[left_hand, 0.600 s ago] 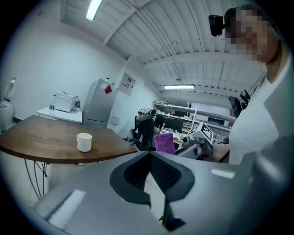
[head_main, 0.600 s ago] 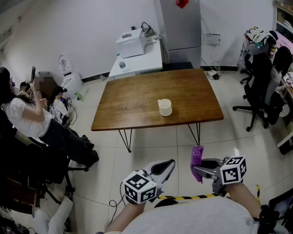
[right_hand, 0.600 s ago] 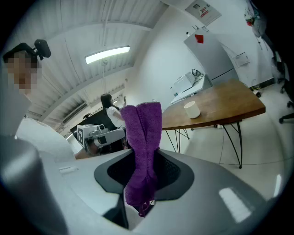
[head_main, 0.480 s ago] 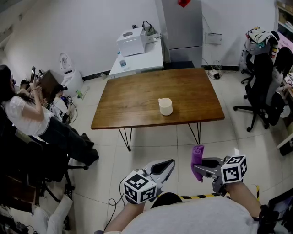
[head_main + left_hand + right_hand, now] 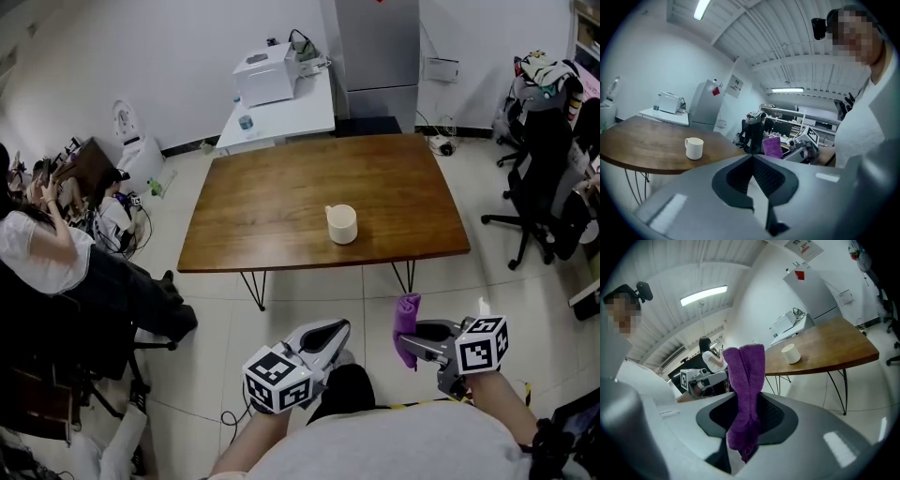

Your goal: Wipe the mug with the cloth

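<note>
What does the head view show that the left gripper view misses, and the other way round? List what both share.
Head view only: a seated person at the left. Left gripper view only: a ceiling light and the head-mounted camera. Both: the mug on the wooden table, and the purple cloth clamped in the right gripper.

Left tool (image 5: pixel 336 328) jaws closed, nothing between them. Right tool (image 5: pixel 409 339) clamped on purple cloth (image 5: pixel 406 314). Both held low, side by side, pointing forward.
</note>
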